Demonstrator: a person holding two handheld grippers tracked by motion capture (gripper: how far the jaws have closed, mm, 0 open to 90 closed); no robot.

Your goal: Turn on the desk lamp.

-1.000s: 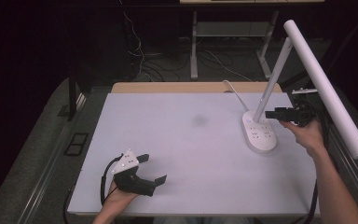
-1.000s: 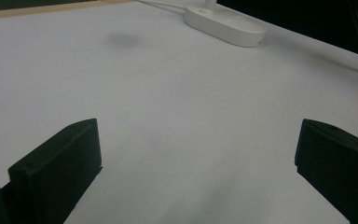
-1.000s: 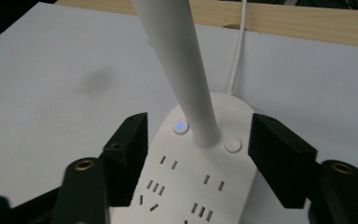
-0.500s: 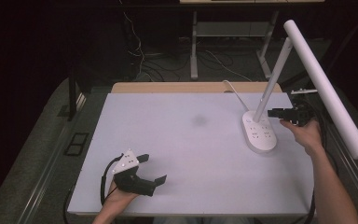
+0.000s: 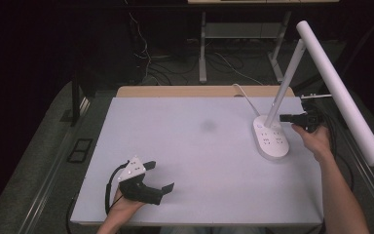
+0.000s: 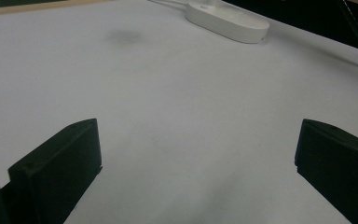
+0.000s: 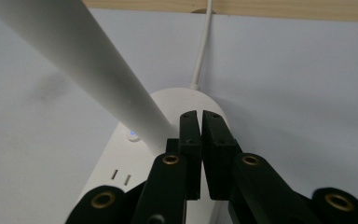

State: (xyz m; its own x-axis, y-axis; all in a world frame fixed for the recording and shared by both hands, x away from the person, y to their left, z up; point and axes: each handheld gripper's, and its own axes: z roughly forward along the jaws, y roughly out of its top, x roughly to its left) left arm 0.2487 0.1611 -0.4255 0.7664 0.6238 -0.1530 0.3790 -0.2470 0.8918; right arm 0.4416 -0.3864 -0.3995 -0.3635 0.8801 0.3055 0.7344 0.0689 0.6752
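Little has moved since a second ago: the right tool [image 5: 288, 117] has edged slightly nearer the desk lamp's [image 5: 271, 142] stem, its jaws nearly closed on nothing, poised above the oval base at the white surface's [image 5: 195, 146] far right. Near the front left edge, the left tool [image 5: 158, 176] rests spread wide, empty.

A dark room; a grey metal frame [image 5: 204, 44] stands on the floor [image 5: 175, 58] beyond the table [image 5: 175, 126]; loose cables [image 5: 141, 44] trail there.
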